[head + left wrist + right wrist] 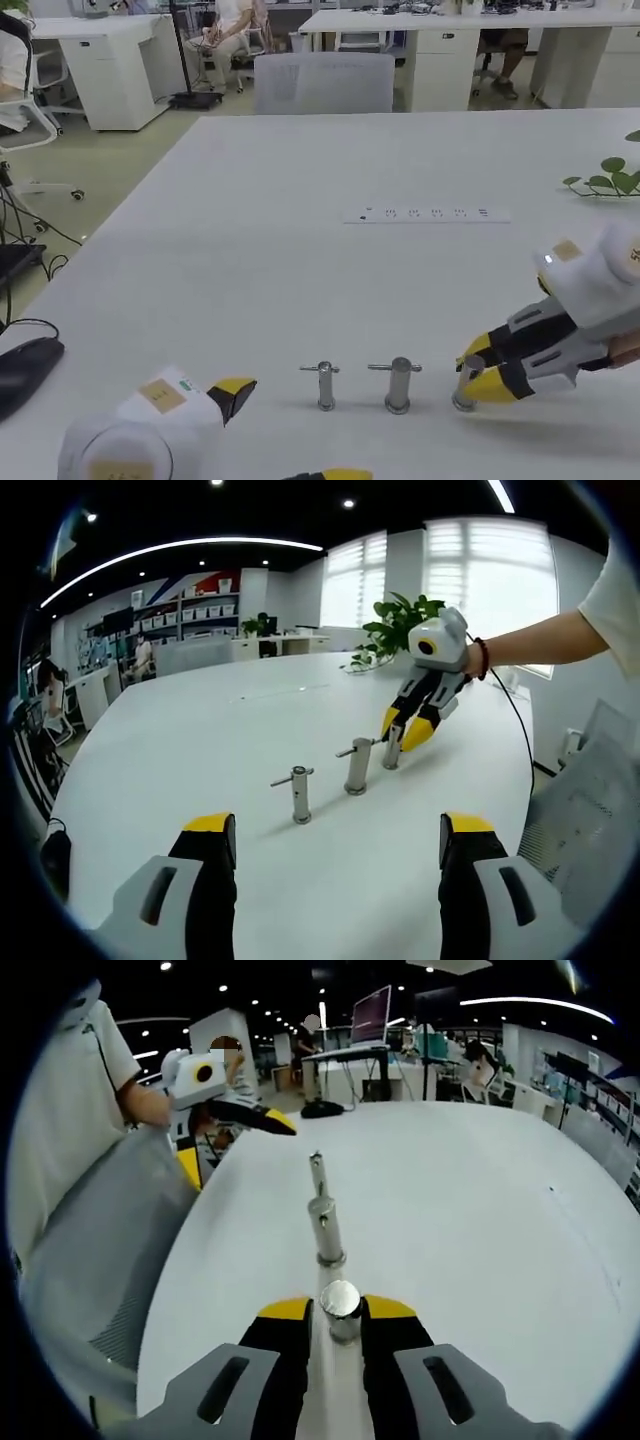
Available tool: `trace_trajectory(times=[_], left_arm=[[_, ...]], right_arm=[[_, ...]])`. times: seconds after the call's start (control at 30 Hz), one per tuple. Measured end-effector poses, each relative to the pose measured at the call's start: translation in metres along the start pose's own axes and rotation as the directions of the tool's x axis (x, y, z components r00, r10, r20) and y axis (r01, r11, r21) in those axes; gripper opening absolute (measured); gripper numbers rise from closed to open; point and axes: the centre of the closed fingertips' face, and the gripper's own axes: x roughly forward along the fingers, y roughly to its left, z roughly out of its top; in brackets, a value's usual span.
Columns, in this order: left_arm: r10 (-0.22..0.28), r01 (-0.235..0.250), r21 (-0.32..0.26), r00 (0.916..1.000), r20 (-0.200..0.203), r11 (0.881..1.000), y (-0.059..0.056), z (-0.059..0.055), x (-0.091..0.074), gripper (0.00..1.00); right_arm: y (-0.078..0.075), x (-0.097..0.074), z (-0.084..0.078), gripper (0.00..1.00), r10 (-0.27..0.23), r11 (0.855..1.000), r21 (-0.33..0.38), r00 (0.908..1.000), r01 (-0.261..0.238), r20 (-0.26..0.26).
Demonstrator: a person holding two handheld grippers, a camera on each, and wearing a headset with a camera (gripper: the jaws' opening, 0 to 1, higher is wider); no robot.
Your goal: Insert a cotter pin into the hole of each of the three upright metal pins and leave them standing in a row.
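Note:
Three upright metal pins stand in a row near the table's front edge. The left pin (pixel 325 386) and the middle pin (pixel 398 384) each carry a thin cotter pin crosswise through the top. My right gripper (pixel 478 372) comes in from the right and is shut on the right pin (pixel 463 394), hiding its upper part. In the right gripper view the yellow-tipped fingers (pixel 287 1312) flank this pin's round top (pixel 340 1300), with the other two pins lined up beyond. My left gripper (pixel 338 825) stands open and holds nothing, a short way in front of the row (pixel 300 793).
A white power strip (pixel 428 214) lies flat in the middle of the white table (pixel 250 230). Plant leaves (pixel 610 178) reach in at the right edge. A dark mouse (pixel 25 365) sits at the left, and a grey chair (pixel 325 82) stands at the far side.

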Motion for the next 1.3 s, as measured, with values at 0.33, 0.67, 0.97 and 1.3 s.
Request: trace_trajectory(times=[0.33,0.67,0.97,1.3], left_arm=[[-0.009,0.009,0.0,0.9999,-0.01,1.0,-0.003,-0.002,0.001,0.82],[-0.016,0.016,-0.001,0.9999,-0.005,1.0,-0.004,0.0,0.001,0.82],[-0.017,0.017,0.001,0.9999,0.002,1.0,-0.004,0.002,0.001,0.81],[-0.018,0.018,0.003,0.9998,0.001,1.0,-0.005,0.002,0.0,0.79]], right_arm=[[-0.01,-0.005,0.008,0.29,-0.174,0.97,0.184,0.9819,0.157,0.075],[-0.021,-0.006,0.012,0.33,-0.362,0.899,0.297,0.9281,0.323,0.087],[-0.022,-0.003,0.01,0.32,-0.472,0.831,0.374,0.8777,0.411,0.084],[-0.022,-0.005,0.007,0.29,-0.57,0.744,0.454,0.8202,0.49,0.048]])
